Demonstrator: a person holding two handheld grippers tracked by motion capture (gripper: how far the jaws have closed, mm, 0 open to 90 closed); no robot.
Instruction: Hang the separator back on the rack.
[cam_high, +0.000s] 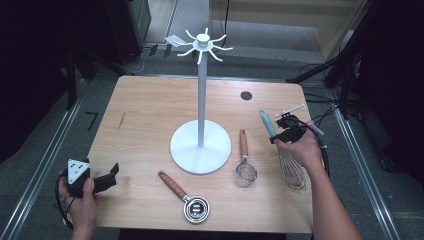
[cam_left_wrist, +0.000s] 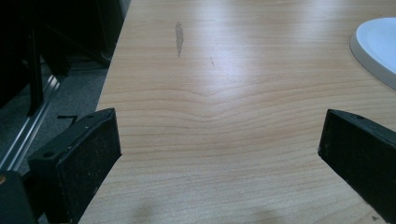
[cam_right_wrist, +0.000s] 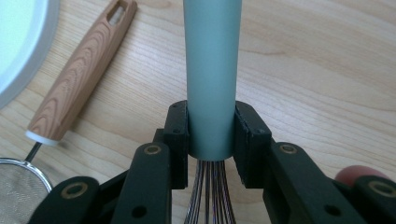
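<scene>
Right gripper (cam_right_wrist: 211, 135) clamped on whisk (cam_high: 286, 157) handle, jaws tight against both sides just above the wires.
Whisk lies at table's (cam_high: 150, 100) right edge, teal handle pointing away, wire head toward the person. Left gripper (cam_high: 111, 176) rests at near-left corner, jaws wide apart, holding nothing. Nearby: wood-handled strainer (cam_high: 245, 165), then a wood-handled round tool (cam_high: 187, 199) near the front edge. Farther back, white hook stand (cam_high: 201, 125) at centre.
</scene>
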